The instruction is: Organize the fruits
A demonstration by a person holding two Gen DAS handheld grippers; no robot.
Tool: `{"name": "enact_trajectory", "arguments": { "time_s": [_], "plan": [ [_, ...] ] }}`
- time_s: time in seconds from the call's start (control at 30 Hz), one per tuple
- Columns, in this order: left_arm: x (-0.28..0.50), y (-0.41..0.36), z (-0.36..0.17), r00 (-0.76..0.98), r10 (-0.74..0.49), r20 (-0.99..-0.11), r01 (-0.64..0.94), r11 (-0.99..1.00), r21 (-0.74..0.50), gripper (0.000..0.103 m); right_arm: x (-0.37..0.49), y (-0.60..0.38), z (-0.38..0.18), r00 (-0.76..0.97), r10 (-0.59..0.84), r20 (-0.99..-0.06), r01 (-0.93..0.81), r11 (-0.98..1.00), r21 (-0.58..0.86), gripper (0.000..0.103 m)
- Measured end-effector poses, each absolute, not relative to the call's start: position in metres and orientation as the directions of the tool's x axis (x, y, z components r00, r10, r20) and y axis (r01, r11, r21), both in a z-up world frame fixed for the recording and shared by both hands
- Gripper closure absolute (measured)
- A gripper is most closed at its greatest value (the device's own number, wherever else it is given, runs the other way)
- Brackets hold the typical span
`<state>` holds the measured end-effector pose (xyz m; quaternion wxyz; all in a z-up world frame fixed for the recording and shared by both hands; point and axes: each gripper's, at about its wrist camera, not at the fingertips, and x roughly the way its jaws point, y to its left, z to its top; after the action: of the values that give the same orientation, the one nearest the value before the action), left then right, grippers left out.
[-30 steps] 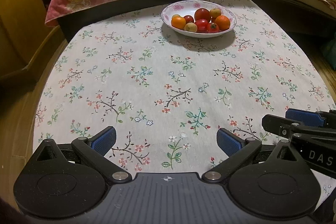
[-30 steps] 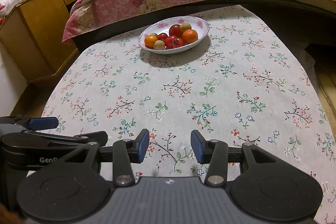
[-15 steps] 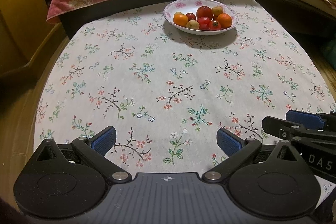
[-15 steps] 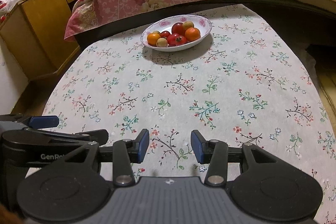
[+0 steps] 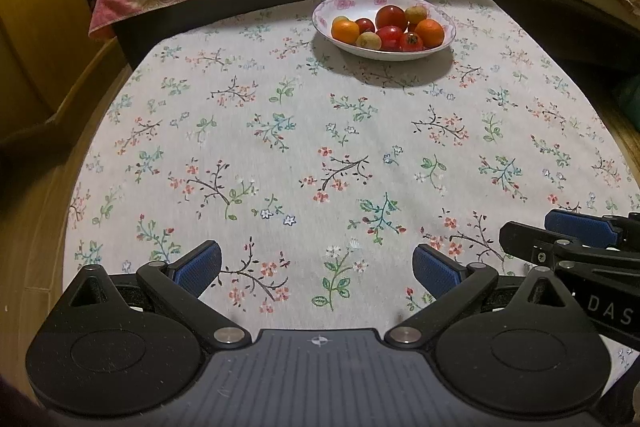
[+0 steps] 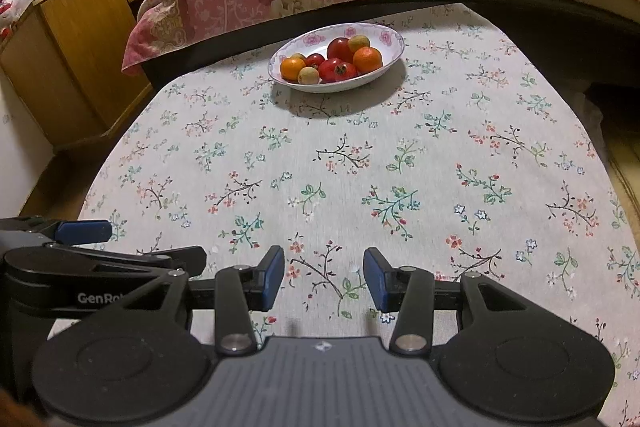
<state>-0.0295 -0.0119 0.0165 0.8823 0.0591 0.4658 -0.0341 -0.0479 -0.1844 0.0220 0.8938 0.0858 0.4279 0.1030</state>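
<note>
All the fruits [image 6: 331, 64] sit piled together in the flowered bowl [image 6: 384, 39], and no loose fruit shows on the tablecloth [image 6: 360, 179] around it. Well short of the bowl, left gripper [image 5: 316, 269] gapes wide and right gripper [image 6: 323, 277] stands parted, both empty. That fits either sorting about to start or fruit already gathered, so no next move is settled.

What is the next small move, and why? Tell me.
Probably just hold the open left gripper and open right gripper over the cloth: all fruits sit in the bowl, none loose. That fits fruit just gathered or awaiting sorting.
</note>
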Motion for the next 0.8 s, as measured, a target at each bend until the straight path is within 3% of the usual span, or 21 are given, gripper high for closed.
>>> {"name": "enact_trajectory", "arguments": {
  "time_s": [0.8],
  "plan": [
    [-0.0288,-0.0116,0.0142,0.554,-0.002,-0.833,0.114,0.991,0.074,0.001,-0.0460,-0.1826,0.0198,0.603,0.254,-0.757,-0.108,0.965,0.238,0.066]
  ]
}}
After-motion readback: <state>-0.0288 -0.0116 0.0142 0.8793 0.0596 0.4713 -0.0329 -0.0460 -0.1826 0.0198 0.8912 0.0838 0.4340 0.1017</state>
